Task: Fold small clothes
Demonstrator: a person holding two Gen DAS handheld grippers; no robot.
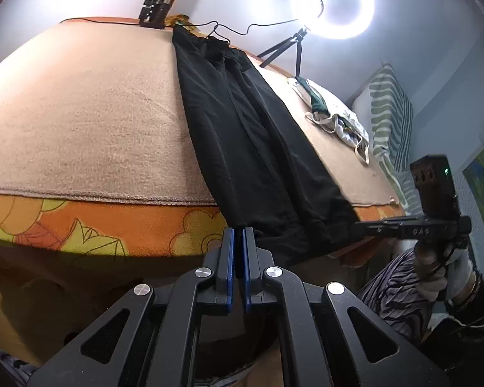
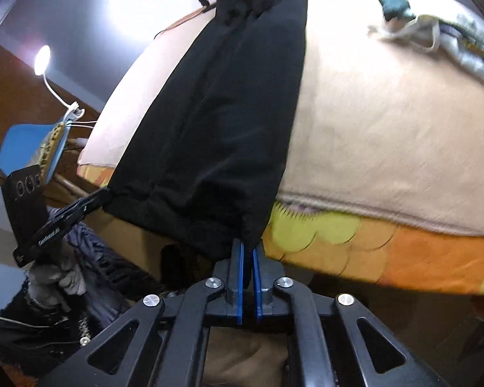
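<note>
The black trousers (image 1: 255, 135) are clamped at both near corners by the left gripper (image 1: 238, 235) and right gripper (image 2: 248, 245), toward six o'clock, probably so that the cloth is kept stretched flat over the blanket (image 1: 80, 122) for folding.

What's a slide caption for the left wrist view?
Left gripper and right gripper pinch the near hem corners of black pants laid across a beige blanket.

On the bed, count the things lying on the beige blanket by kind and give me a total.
Black trousers, held at the near hem by the left gripper and right gripper: 1
White cloth tote bag: 1
Ring light on a black tripod: 1
Dark green pouch: 1
Total: 4
</note>
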